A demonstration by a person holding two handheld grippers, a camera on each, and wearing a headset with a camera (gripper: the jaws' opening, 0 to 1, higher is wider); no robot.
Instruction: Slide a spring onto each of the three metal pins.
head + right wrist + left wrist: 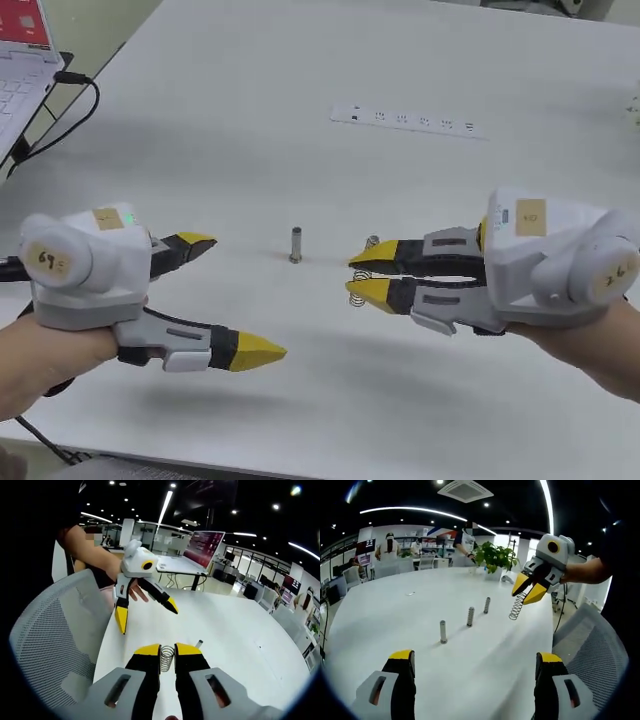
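White table (300, 80) carries everything. Mesh chair (55, 630) sits at the table's near edge, at 8 o'clock in the right gripper view. Laptop (20, 60) is at 10 o'clock in the head view, at the table edge, with a black cable (88, 100) running off it.

Left gripper (240, 295) is at 8 o'clock in the head view, jaws spread wide, nothing between them, held above the table. Its own view shows the same wide gap (476, 656).

Right gripper (357, 277) is at 4 o'clock in the head view, jaws nearly pressed together, pinching a spring (167, 658) at the tips. In the left gripper view the right gripper (526, 594) is at 1 o'clock and the spring (517, 606) hangs from its tips, off the table.

Power strip (405, 120) lies flat at 12 to 1 o'clock in the head view, well apart from the pins.

Bare pin (296, 244) stands upright between the two grippers, touching neither. In the left gripper view three pins stand in a row running toward 1 o'clock: bare pin (443, 631) nearest, second pin (470, 616) and third pin (486, 605), both wearing coils. The held spring is just beside the third pin, at its 3 o'clock, not on it.
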